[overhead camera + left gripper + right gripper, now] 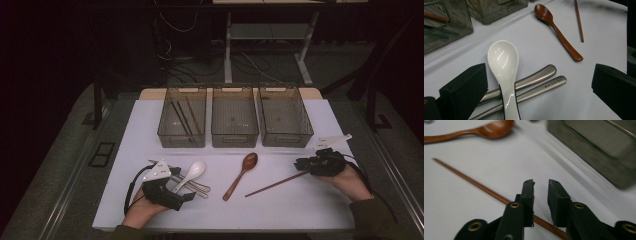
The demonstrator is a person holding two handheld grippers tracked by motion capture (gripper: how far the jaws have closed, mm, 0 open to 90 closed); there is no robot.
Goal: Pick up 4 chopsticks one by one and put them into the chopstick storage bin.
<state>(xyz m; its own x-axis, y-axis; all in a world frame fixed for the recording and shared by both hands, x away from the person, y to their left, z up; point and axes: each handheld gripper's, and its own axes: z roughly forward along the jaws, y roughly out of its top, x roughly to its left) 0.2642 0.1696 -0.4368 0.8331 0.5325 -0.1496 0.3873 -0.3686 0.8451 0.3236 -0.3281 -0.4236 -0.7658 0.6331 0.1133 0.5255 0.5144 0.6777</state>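
White table (300,200) under dim light, three bins at the back. My left tongs (536,90) gape wide around the white ceramic spoon (503,60), lying across two metal handles (534,80): glossy, slippery, brittle, so I judge the neck safest. My right tongs (541,185) stand slightly parted over a thin, light chopstick (474,183), gripping nothing.
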